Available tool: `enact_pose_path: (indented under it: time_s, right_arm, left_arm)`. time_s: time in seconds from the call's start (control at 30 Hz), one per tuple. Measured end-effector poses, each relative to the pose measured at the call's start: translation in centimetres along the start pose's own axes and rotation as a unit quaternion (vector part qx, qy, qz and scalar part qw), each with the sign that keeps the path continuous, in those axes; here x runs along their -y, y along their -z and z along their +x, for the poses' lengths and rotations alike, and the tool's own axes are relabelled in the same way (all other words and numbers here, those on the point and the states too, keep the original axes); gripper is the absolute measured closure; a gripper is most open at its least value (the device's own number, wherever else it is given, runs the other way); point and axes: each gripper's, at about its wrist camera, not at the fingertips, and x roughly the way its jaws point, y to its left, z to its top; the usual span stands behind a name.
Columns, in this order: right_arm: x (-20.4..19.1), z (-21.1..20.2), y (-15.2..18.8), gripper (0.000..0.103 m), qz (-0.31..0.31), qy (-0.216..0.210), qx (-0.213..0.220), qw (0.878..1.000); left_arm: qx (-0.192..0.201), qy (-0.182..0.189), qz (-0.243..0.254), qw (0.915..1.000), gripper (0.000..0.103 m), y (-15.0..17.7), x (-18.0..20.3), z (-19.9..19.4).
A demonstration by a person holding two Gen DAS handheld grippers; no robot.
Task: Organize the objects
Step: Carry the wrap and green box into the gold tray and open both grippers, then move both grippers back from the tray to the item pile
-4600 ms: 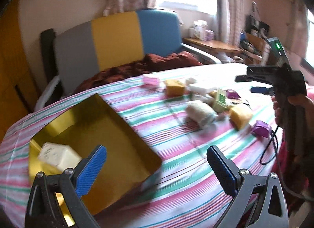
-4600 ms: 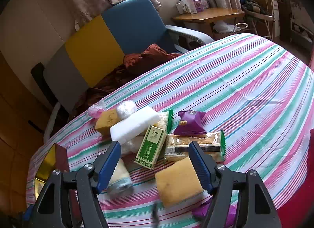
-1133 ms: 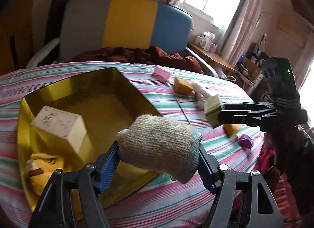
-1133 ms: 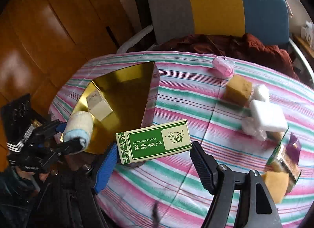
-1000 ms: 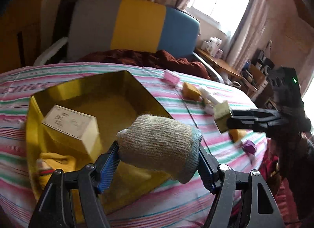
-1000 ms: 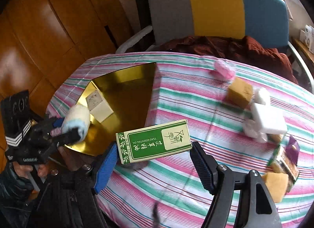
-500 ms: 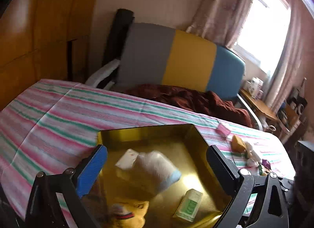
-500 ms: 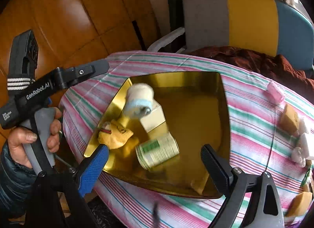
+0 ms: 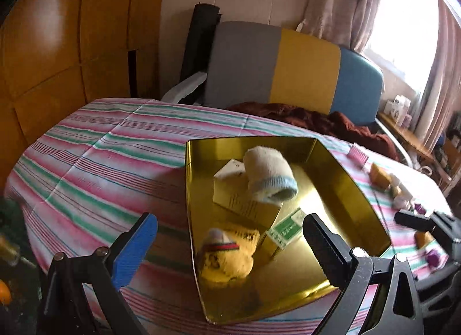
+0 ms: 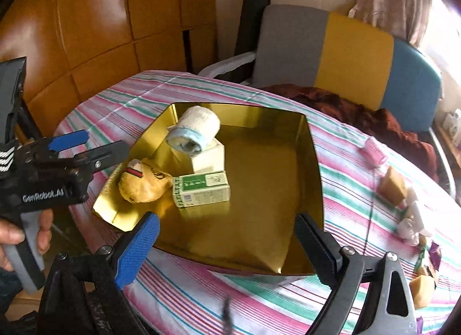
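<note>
A second ago your left hand-held gripper (image 9: 230, 248) pinched the rolled sock (image 9: 269, 175) and your right hand-held gripper (image 10: 227, 240) pinched the green box (image 10: 201, 189); both things now lie in the gold tray (image 10: 314, 162), and both sets of jaws stand spread wide with nothing between them.

The rolled sock, white with a pale blue cuff, rests on top of the cream box (image 10: 209, 157) near the tray's far corner. The green box lies on its side on the tray floor, just in front of the cream box and touching the yellow plush toy (image 10: 144, 182) at the tray's left edge. Your left hand-held gripper hangs over the near left rim of the tray, seen from the right wrist with your hand (image 10: 26, 234) around its grey handle.

The tray sits on the worktop (image 9: 100, 167), which is covered with a pink, green and white striped cloth. Still out on the cloth, well apart from the tray to its right, are a pink item (image 10: 376, 150), a tan sponge (image 10: 391, 185), white pieces (image 10: 413, 219) and some purple wrappers (image 10: 435, 254).
</note>
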Motion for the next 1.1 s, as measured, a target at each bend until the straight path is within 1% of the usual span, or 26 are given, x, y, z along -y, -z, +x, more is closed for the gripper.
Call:
enact_pose_path:
  time_s: [0.13,0.2,0.37,0.53,0.7,0.77,0.83,0.87,0.97,1.07,1.1]
  right_arm:
    - [0.5,-0.1,0.5,0.006,0.009,0.005,-0.003,1.0]
    - [0.8,-0.1,0.8,0.006,0.015,0.007,-0.003,1.0]
    - [1.7,-0.4,1.2,0.006,0.027,0.013,-0.002,1.0]
    - [2.5,-0.6,1.3,0.006,0.033,0.018,-0.001,0.999]
    - [3.0,-0.6,1.3,0.006,0.034,0.022,-0.004,0.999]
    - [3.3,-0.7,1.2,0.006,0.035,0.025,-0.003,0.999]
    - [3.7,-0.7,1.1,0.006,0.039,0.027,-0.002,0.999]
    - [4.0,-0.8,1.0,0.006,0.041,0.029,-0.002,0.999]
    - [4.9,-0.7,0.8,0.006,0.048,0.036,-0.002,0.998]
    - [6.1,-0.5,0.6,0.006,0.061,0.041,-0.003,0.997]
    - [6.4,-0.5,0.6,0.006,0.064,0.042,-0.003,0.997]
  left_arm:
    - [-0.013,-0.016,0.009,0.9997,0.002,0.3,0.4,0.5]
    - [-0.024,-0.032,0.021,0.999,0.003,0.3,0.7,1.1]
    - [-0.041,-0.046,0.037,0.9974,0.004,-0.2,1.8,2.8]
    - [-0.05,-0.056,0.05,0.9959,0.002,-1.3,2.9,4.6]
    - [-0.07,-0.09,0.075,0.9906,0.002,-2.3,3.4,7.7]
    - [-0.072,-0.106,0.074,0.989,0.002,-3.4,3.1,8.8]
    - [-0.066,-0.113,0.061,0.9895,0.003,-4.6,2.8,9.2]
    - [-0.059,-0.109,0.052,0.9909,0.004,-5.3,2.6,9.1]
    - [-0.023,-0.079,0.029,0.9962,0.004,-7.1,2.6,7.3]
    - [-0.002,-0.063,0.03,0.9976,0.004,-8.0,3.2,6.0]
    - [0.0,-0.056,0.031,0.998,0.003,-8.2,3.5,5.9]
